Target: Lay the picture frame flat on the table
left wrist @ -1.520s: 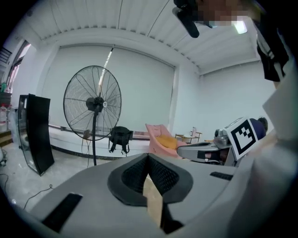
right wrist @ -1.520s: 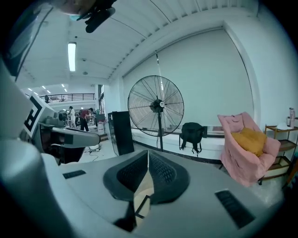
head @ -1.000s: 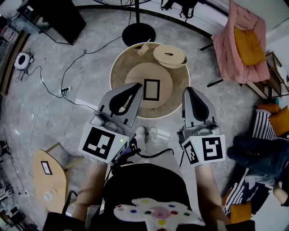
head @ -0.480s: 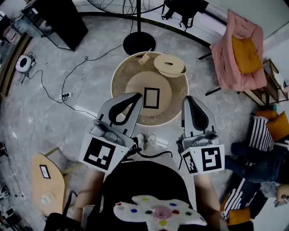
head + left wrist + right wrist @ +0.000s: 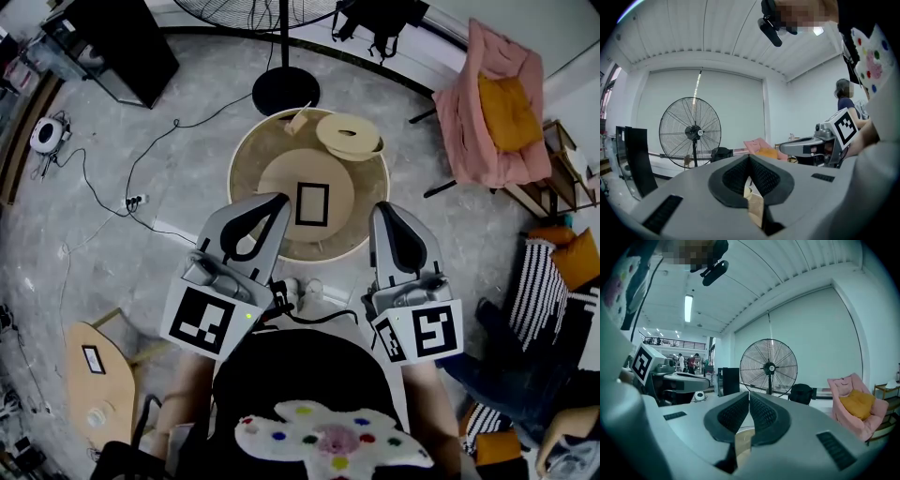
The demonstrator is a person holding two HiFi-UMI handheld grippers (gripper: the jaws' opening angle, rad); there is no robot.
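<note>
Two grippers of mine hover side by side over the near rim of the round desk (image 5: 246,159), the left gripper (image 5: 281,199) (image 5: 749,157) and the right gripper (image 5: 382,210) (image 5: 749,394) both clenched, pads together on nothing. Just beyond and between their tips the black picture frame (image 5: 312,203) lies flat on a paler round board (image 5: 281,173) in the middle of the desk, touched by neither, with a round wooden lid (image 5: 348,134) on the far right rim. Behind the desk stands the fan (image 5: 286,91) (image 5: 690,132) (image 5: 768,366), a pink chair (image 5: 492,112) sits off to the right, and a cable (image 5: 141,150) trails across the floor on the left.
</note>
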